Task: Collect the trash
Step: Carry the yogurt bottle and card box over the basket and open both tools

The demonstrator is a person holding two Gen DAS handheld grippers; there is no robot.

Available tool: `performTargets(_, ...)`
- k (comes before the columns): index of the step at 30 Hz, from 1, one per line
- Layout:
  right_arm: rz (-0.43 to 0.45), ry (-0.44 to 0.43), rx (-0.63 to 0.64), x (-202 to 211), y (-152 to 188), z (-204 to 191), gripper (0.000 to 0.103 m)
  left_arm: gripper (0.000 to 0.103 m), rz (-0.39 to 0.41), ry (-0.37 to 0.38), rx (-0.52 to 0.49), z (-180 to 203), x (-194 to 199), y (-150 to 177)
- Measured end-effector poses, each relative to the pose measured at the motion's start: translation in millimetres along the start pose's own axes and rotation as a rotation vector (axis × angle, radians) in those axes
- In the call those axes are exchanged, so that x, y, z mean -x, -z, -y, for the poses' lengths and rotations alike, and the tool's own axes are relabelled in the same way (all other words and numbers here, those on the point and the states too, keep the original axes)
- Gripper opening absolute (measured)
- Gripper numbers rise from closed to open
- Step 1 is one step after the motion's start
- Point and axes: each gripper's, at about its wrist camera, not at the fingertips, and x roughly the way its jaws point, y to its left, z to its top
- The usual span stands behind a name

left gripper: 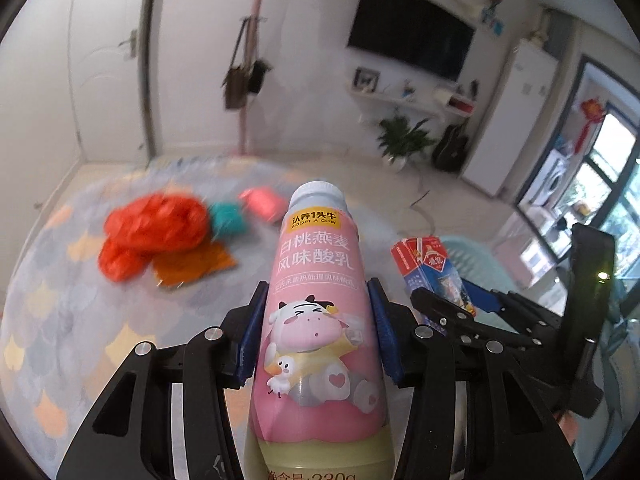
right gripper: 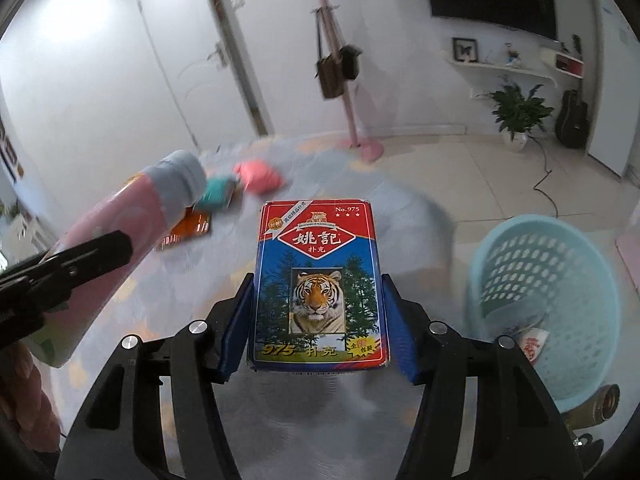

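My left gripper (left gripper: 316, 304) is shut on a pink yogurt bottle (left gripper: 316, 304) with a white cap, held up above the rug; it also shows in the right wrist view (right gripper: 120, 240). My right gripper (right gripper: 318, 292) is shut on a red and blue playing-card box (right gripper: 318, 280) with a tiger picture; the box also shows in the left wrist view (left gripper: 432, 272). A light blue mesh basket (right gripper: 548, 264) stands on the floor to the right, with a bit of paper trash inside.
On the patterned rug (left gripper: 60, 300) lie an orange-red plastic bag (left gripper: 152, 228), an orange wrapper (left gripper: 192, 268), a teal item (left gripper: 226, 218) and a pink item (left gripper: 262, 202). A pink coat stand (right gripper: 352, 112), a potted plant (right gripper: 516, 116) and a bottle (right gripper: 596, 404) beside the basket are around.
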Motion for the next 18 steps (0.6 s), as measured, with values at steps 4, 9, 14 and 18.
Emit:
performTargets(4, 0.077, 0.031, -0.051, 34, -14, 32, 0.056, 0.047, 0.057, 0.073, -0.03, 32, 9, -18)
performTargets(9, 0.154, 0.088, -0.13, 72, -25, 82, 0.056, 0.047, 0.084, 0.137, -0.082, 79, 2, -37)
performTargets(14, 0.199, 0.188, -0.201, 98, -25, 135, 0.056, 0.047, 0.077, 0.219, -0.116, 130, -20, -49)
performTargets(18, 0.167, 0.244, -0.27, 98, -15, 175, 0.056, 0.047, 0.036, 0.263, -0.131, 157, -50, -48)
